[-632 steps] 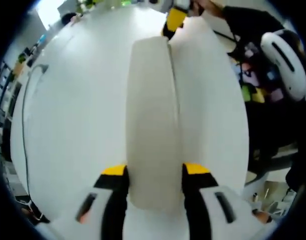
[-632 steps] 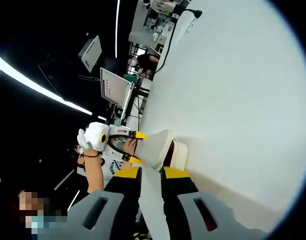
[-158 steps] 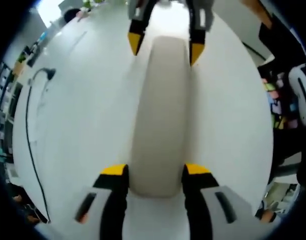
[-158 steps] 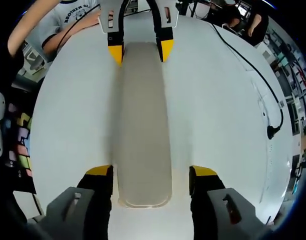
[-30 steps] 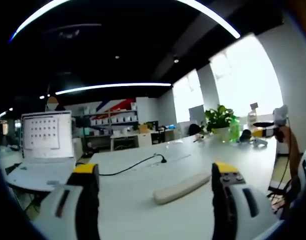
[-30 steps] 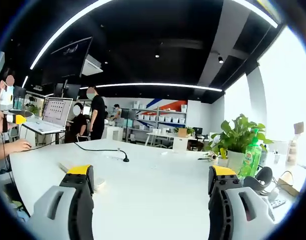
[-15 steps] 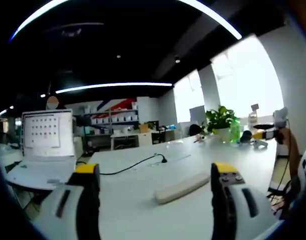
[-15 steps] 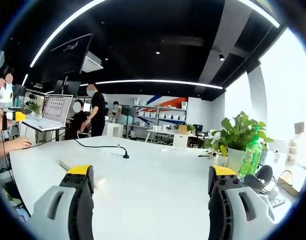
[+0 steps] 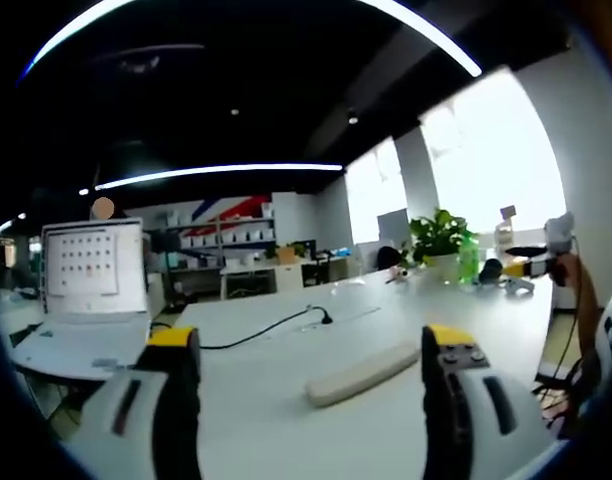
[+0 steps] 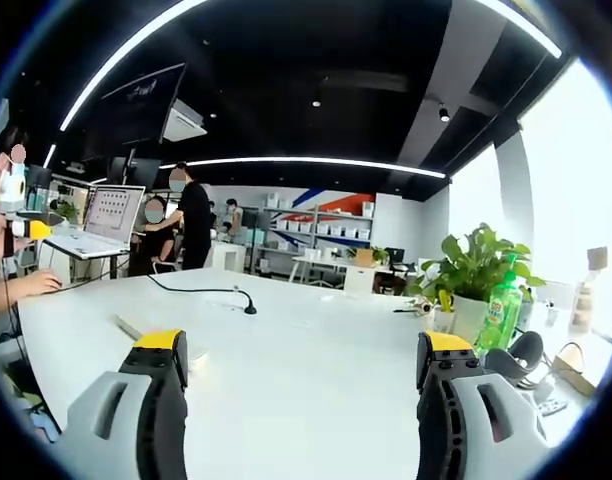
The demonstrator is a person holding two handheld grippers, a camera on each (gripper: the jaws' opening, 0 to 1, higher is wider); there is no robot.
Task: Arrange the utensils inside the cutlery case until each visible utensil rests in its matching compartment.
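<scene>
The cutlery case point(image 9: 361, 372), long, cream and closed, lies flat on the white table point(image 9: 276, 400) in the left gripper view. No utensils can be seen. My left gripper point(image 9: 310, 345) is open and holds nothing; the case lies beyond it, between the lines of its jaws and nearer the right one. In the right gripper view a pale end of the case point(image 10: 132, 329) peeks out beside the left jaw. My right gripper point(image 10: 304, 342) is open over bare table point(image 10: 306, 400), with nothing in it.
A black cable point(image 9: 276, 325) runs across the table behind the case; a laptop point(image 9: 91, 272) stands at the left. A plant point(image 10: 476, 270), a green bottle point(image 10: 503, 305) and small items sit at the right. People point(image 10: 191, 235) stand behind a second laptop point(image 10: 111, 225).
Five seconds ago both grippers straddled the ends of the closed case on the table. Now both views look level across the room. Over the last second almost nothing has moved.
</scene>
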